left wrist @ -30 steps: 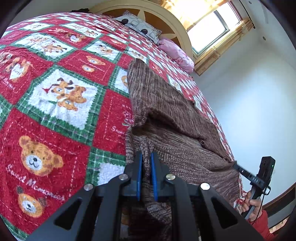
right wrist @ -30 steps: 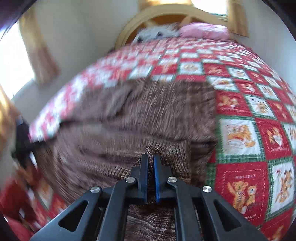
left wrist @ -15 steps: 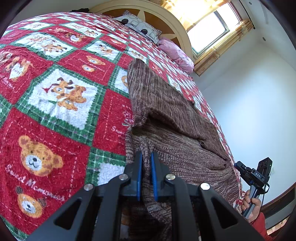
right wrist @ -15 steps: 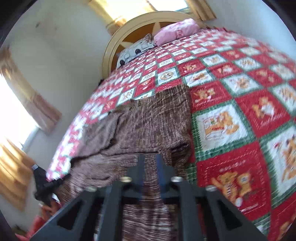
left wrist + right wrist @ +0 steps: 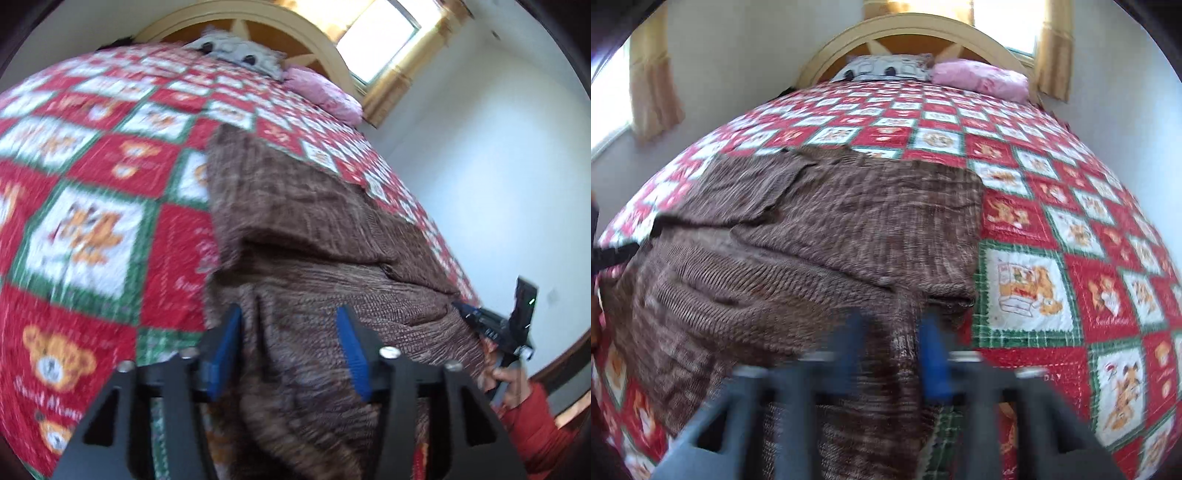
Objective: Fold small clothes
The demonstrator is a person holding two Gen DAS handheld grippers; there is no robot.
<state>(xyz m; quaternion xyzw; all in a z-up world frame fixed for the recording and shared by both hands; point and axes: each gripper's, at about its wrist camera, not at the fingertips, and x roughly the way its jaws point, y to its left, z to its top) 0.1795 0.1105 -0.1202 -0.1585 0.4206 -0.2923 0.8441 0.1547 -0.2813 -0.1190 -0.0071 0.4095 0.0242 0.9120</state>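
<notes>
Sweater (image 5: 317,236) x1, pillows x2, grippers x2.

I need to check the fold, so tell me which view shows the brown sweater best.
The right wrist view: the brown sweater spreads across the quilt with its far edge and right side in full. The left wrist view shows it slantwise, its near end partly hidden behind the left tongs.

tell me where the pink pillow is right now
The pink pillow lies at the head of the bed, against the headboard, just right of the grey patterned pillow in the right wrist view.
</notes>
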